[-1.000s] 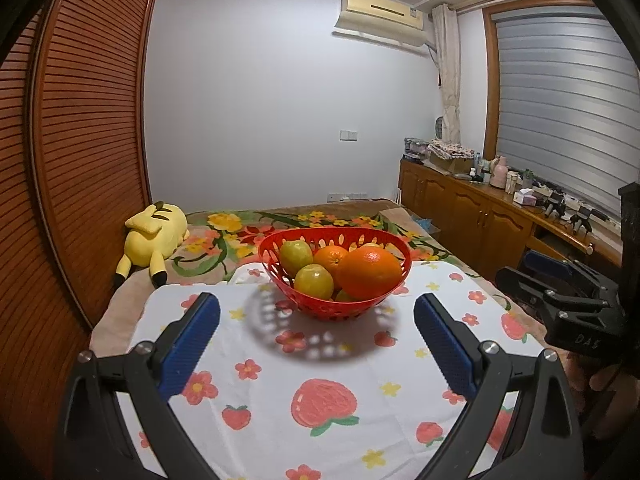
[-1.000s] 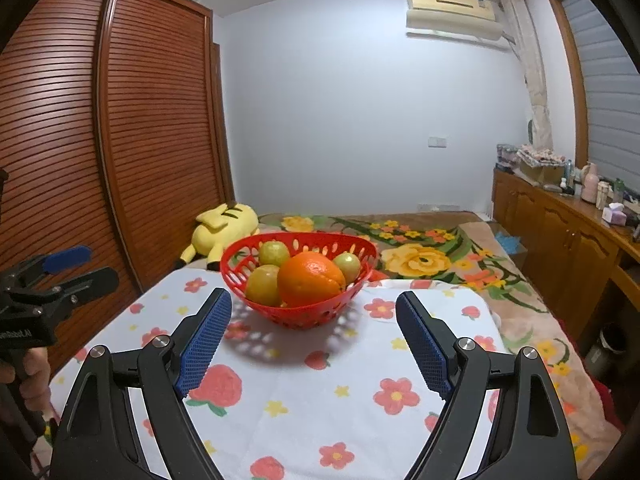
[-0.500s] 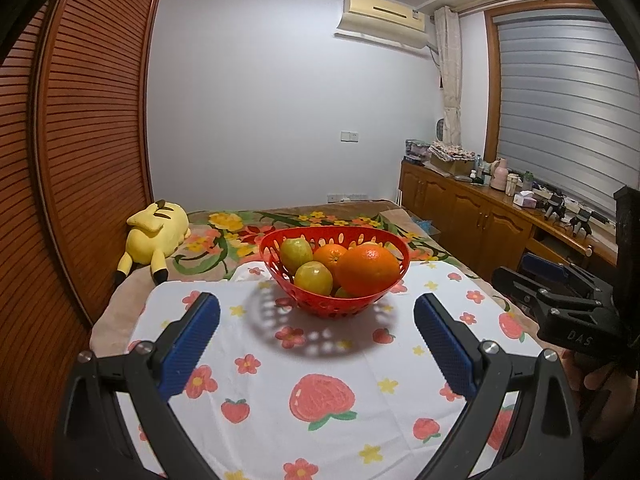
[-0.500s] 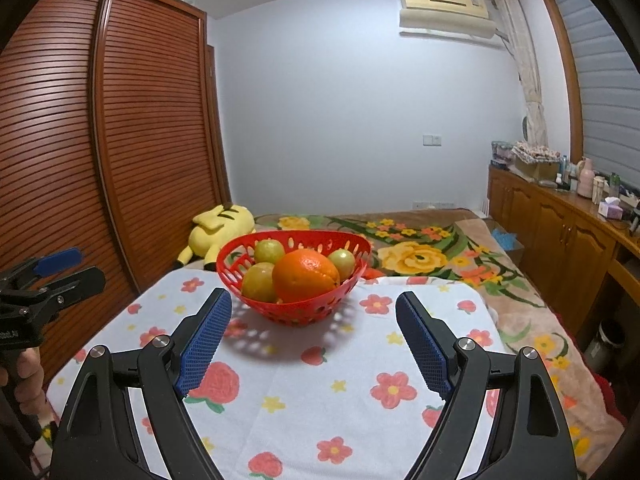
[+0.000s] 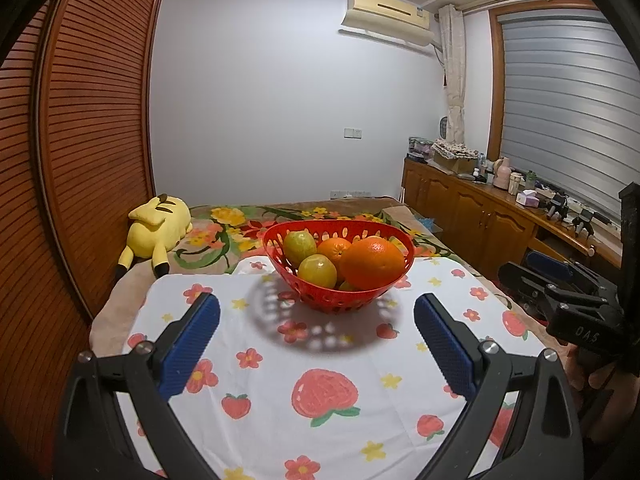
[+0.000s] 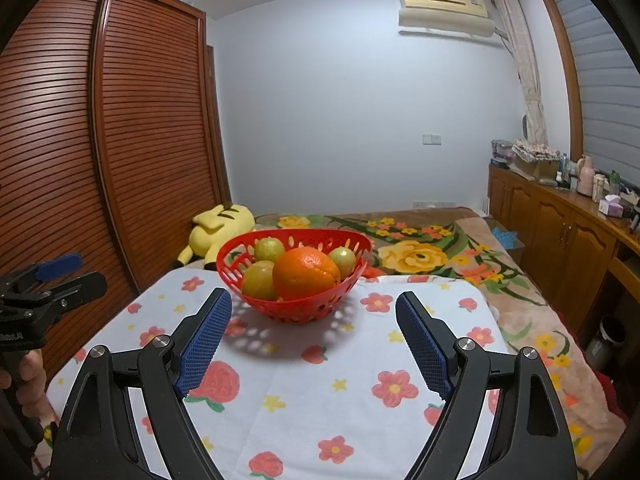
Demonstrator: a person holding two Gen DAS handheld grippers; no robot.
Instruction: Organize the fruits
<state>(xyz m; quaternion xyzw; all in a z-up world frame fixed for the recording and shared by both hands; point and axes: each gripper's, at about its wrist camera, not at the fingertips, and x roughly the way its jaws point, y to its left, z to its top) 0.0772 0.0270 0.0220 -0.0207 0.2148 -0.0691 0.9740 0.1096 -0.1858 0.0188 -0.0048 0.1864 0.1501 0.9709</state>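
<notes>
Bedroom setting: a white cloth [image 5: 280, 360] printed with red flowers and strawberries covers the work surface, with a floral blanket [image 6: 420, 248] behind it and a brown louvred wardrobe [image 5: 80, 140] along one side.

Red perforated basket [image 5: 340, 300] stands on the cloth, ahead of both tools and clear of their fingers. It holds a large orange [image 5: 372, 262] at the near edge, glossy and dimpled, standing above the rim. A smaller orange [image 5: 334, 248] sits behind it. Yellow-green citrus fruits fill the remainder: one [image 5: 318, 270] low at the front, one [image 5: 299, 245] higher at the back. From the right wrist view a further yellow-green fruit [image 6: 342, 257] shows behind the large orange. The fruits are heaped and touching.

Left gripper [image 5: 316, 344] is spread wide, blue pads apart, nothing between them; the basket lies ahead of the gap. Right gripper [image 6: 314, 340] is likewise spread wide and empty, the basket directly ahead.

Yellow plush toy [image 5: 158, 228] lies on the blanket, beyond the cloth, by the wardrobe.
</notes>
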